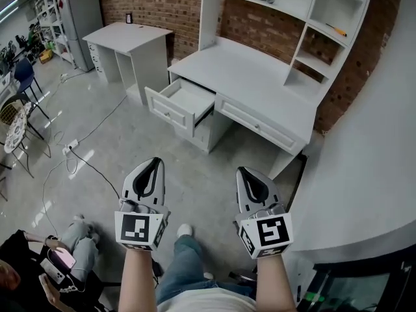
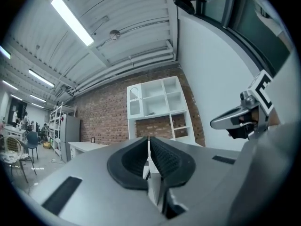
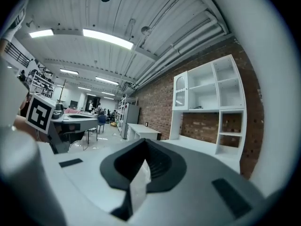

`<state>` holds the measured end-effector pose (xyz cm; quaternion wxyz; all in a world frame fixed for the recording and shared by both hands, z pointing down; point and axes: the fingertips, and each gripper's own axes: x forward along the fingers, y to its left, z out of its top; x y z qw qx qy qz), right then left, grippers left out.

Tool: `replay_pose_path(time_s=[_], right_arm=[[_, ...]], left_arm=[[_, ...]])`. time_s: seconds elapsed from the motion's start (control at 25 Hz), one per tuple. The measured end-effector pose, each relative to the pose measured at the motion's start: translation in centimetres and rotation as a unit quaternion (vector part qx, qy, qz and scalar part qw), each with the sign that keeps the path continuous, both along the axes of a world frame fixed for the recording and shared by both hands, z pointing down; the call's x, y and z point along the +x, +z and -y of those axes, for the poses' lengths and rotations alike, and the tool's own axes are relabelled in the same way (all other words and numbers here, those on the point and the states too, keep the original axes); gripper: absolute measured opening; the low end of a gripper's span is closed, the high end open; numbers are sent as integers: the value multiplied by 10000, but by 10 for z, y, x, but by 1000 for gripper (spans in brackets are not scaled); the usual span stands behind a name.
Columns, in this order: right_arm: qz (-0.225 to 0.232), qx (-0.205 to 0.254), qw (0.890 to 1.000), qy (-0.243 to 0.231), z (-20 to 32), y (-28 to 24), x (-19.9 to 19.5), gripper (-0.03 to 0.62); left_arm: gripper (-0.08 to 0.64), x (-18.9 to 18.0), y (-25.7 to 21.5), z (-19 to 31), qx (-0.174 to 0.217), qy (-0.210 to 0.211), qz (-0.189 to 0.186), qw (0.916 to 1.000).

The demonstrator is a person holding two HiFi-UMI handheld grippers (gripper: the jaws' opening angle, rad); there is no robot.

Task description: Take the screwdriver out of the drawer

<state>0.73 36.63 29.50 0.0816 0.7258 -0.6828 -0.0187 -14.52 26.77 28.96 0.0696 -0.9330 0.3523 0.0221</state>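
The white desk [image 1: 260,83] stands ahead of me, its left drawer [image 1: 187,103] pulled open. The part of the drawer's inside that shows is bare white, and no screwdriver shows in it. A small orange-handled tool [image 1: 336,28] lies on a shelf of the hutch. My left gripper [image 1: 151,162] [image 2: 148,142] and right gripper [image 1: 247,171] [image 3: 143,146] are held level side by side, well short of the desk and over the floor. Both have their jaws together with nothing between them.
A second white desk [image 1: 130,41] stands at the back left. A power strip and cables [image 1: 70,147] lie on the floor at left, near chairs [image 1: 16,122]. A seated person [image 1: 62,252] is at bottom left. A curved white wall [image 1: 364,161] rises at right.
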Motion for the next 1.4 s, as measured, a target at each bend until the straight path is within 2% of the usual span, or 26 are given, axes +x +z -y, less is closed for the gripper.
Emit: replay_pose_path(time_s=[0.28,0.52,0.64,1.04,1.4], right_arm=[[169,142,9997,43,107,-5,18,11],[498,135,9987,44,198,-9,43,11],[472,157,9988,32,236,-12,47,11],[181,-218,9994,-204,315,6,56,11],[335,-350,9969,-617,410,29,101,11]], left_arm=[[14,12,7,108,-99,-106,4,9999],[14,36,8,199,-227,33,-17,9997],[14,43,7,236,-188,87,36,9998],[14,55,19,310,-301,-73,60,9995],[14,93,42,387,-498,-424,121,9978]])
